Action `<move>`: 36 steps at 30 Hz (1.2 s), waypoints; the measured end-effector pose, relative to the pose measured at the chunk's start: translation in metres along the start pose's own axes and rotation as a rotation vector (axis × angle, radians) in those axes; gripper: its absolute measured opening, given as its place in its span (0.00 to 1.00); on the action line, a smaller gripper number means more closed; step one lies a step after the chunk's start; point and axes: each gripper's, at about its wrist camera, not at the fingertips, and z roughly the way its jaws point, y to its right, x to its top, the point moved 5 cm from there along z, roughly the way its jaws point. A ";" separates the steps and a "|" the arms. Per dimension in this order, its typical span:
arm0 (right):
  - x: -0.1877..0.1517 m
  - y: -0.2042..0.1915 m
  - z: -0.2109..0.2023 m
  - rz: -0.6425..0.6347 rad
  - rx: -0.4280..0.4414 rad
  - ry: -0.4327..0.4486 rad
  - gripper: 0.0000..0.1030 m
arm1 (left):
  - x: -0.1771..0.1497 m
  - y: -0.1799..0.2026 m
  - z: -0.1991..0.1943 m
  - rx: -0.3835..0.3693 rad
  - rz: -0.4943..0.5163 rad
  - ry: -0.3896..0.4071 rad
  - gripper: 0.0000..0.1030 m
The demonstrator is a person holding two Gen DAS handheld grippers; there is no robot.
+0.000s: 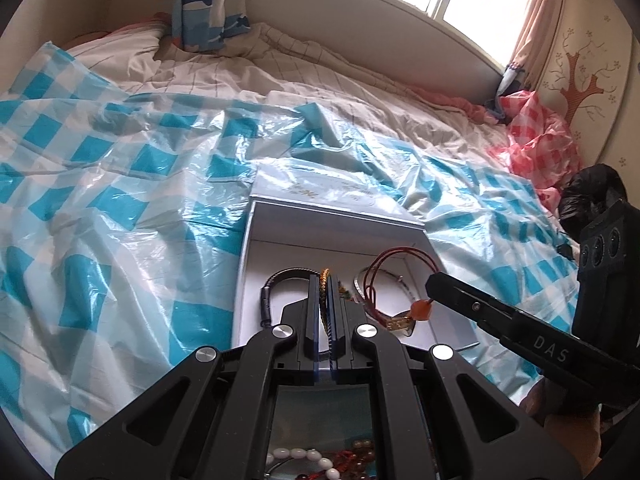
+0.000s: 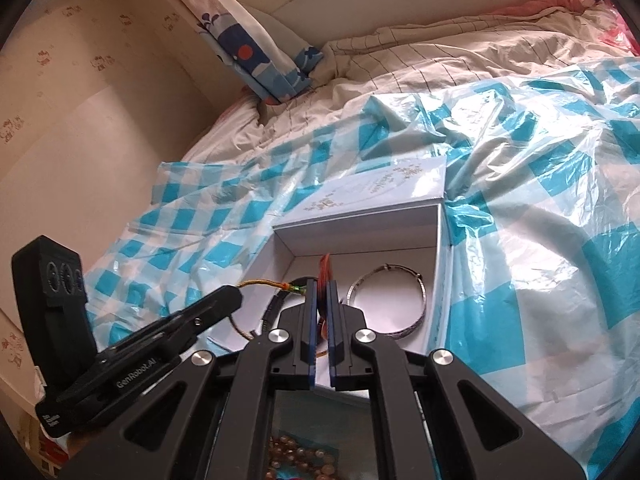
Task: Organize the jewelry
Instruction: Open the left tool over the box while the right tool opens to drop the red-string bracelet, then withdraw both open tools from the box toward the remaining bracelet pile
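Observation:
An open white box (image 1: 256, 264) (image 2: 436, 240) lies on the bed, its lid (image 1: 320, 190) (image 2: 376, 188) leaning behind it. Inside are a black braided bracelet (image 1: 266, 296), a silver bangle (image 2: 420, 300) (image 1: 360, 280) and cords. My left gripper (image 1: 324, 280) (image 2: 236, 294) is shut on a yellow-green braided cord (image 1: 327, 308) (image 2: 264, 283) over the box. My right gripper (image 2: 323, 286) (image 1: 430, 282) is shut on a red cord necklace (image 1: 400, 254) (image 2: 325, 270) with an orange bead (image 1: 422, 305), held over the box.
A blue-checked plastic sheet (image 1: 120, 184) (image 2: 540, 200) covers the bed around the box. A tray with beaded bracelets (image 1: 316, 456) (image 2: 304, 460) lies under the grippers. A pillow (image 1: 208, 8) and a red-checked bag (image 1: 536, 136) sit at the back.

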 end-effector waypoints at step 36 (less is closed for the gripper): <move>-0.029 -0.009 -0.059 -0.058 -0.117 0.032 0.37 | -0.026 -0.014 -0.043 0.205 0.081 -0.052 0.43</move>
